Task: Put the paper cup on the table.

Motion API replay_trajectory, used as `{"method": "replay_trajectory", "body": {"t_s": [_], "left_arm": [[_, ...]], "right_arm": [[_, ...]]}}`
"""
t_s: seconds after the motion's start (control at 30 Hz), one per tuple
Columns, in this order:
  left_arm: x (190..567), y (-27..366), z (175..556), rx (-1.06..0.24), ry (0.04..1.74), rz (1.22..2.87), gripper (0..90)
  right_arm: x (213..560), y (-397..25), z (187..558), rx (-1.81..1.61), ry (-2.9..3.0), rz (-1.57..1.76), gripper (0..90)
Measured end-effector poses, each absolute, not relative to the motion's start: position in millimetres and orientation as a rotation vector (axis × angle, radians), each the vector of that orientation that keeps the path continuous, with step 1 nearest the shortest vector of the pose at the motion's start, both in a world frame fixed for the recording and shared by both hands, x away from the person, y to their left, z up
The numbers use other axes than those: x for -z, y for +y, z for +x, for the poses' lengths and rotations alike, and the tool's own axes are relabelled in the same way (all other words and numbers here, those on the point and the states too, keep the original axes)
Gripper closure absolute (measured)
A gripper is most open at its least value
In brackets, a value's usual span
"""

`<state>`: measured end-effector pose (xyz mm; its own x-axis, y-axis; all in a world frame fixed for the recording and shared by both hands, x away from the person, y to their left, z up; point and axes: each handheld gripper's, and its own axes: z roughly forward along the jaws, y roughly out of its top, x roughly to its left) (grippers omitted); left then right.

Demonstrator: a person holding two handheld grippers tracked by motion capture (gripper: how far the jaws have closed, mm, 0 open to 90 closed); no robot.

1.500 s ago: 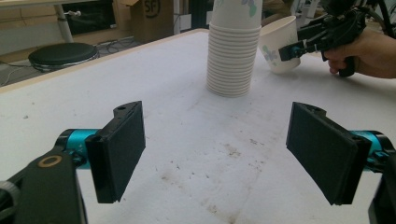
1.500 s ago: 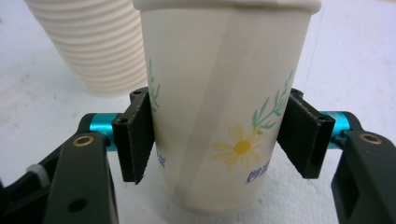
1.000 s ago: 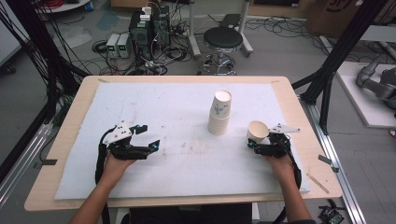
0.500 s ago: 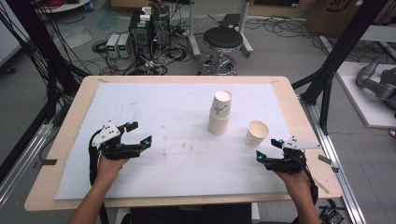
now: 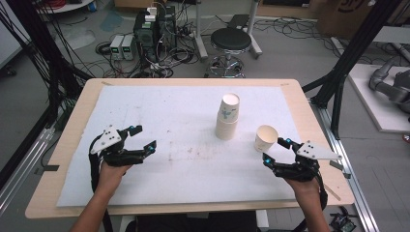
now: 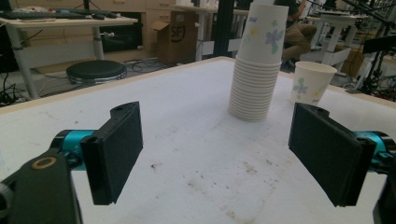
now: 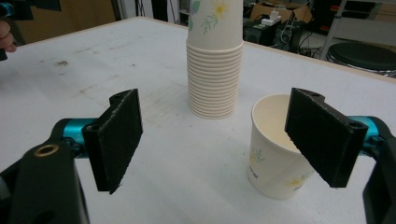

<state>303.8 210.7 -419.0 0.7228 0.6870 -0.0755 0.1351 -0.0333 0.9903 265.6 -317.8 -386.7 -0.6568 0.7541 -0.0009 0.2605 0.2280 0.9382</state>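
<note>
A tall stack of white floral paper cups (image 5: 228, 116) stands upright on the white table cover, right of centre. A single paper cup (image 5: 266, 138) stands upright beside it, to its right and nearer me. My right gripper (image 5: 274, 150) is open just near-right of that cup, not touching it. In the right gripper view the stack (image 7: 215, 70) rises between the open jaws, and the right jaw overlaps the single cup (image 7: 275, 154). My left gripper (image 5: 145, 137) hangs open and empty over the left side. Its own view looks across at the stack (image 6: 256, 70) and the cup (image 6: 310, 83).
The white cover (image 5: 183, 164) on the wooden table (image 5: 309, 111) carries faint brown stains near the middle. Black frame posts (image 5: 353, 53) stand off the table's right side, and a stool (image 5: 231, 41) and electronics stand on the floor behind it.
My right gripper has drawn back from the single cup toward me, leaving it standing on the table. The left gripper has shifted only slightly.
</note>
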Motion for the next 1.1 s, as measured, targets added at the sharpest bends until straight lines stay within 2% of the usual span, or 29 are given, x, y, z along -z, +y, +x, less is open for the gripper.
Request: {"method": "replay_trajectory", "body": {"t_s": [0.33,1.1], "left_arm": [[416,210,298,-0.507,0.663,1.576,18.1],[417,209,301,-0.509,0.668,1.583,18.6]], "right_arm": [[382,-306,263,-1.446,2.041,0.882,19.4],[384,-309,265,-1.436,2.031,0.889,19.3]]}}
